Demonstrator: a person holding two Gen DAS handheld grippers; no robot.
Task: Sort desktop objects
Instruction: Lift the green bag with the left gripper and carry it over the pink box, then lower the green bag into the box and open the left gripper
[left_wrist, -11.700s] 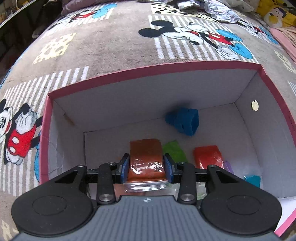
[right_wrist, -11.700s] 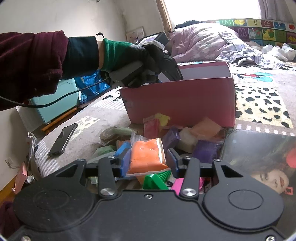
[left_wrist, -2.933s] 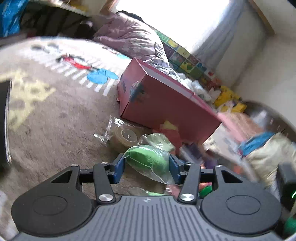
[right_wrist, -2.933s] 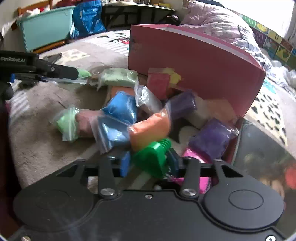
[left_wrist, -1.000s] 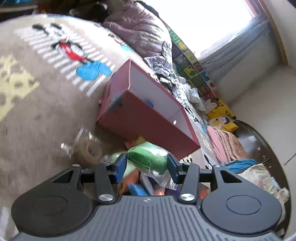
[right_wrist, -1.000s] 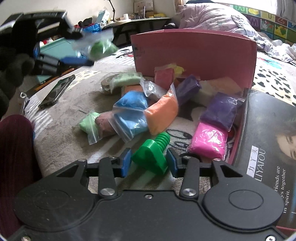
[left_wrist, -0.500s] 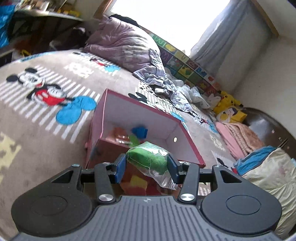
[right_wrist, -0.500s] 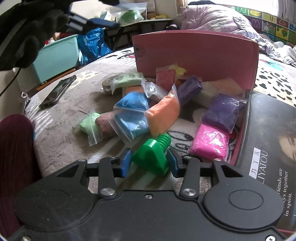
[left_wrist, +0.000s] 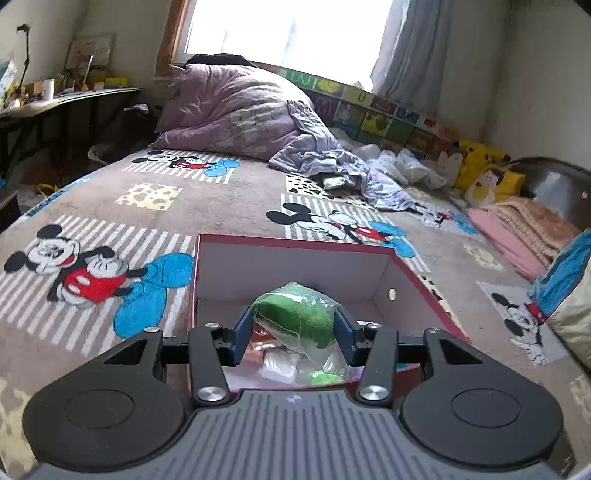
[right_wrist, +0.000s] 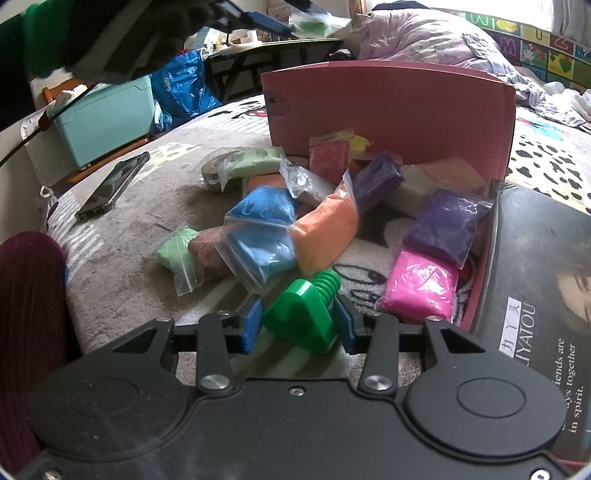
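Left gripper (left_wrist: 293, 334) has its jaws clamped on a squishy green clay bag (left_wrist: 295, 319) held over the pink box (left_wrist: 291, 242); right gripper (right_wrist: 297, 325) pinches a stiff green plastic bolt (right_wrist: 301, 321) by its head; bag's probably light, slippery film, so grip the lump.

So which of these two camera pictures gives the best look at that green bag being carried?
The left wrist view. The green bag sits right in front of the lens, clamped in the left gripper above the open pink box. The right wrist view shows it only as a small, distant shape at the top edge, above the box's outer wall.
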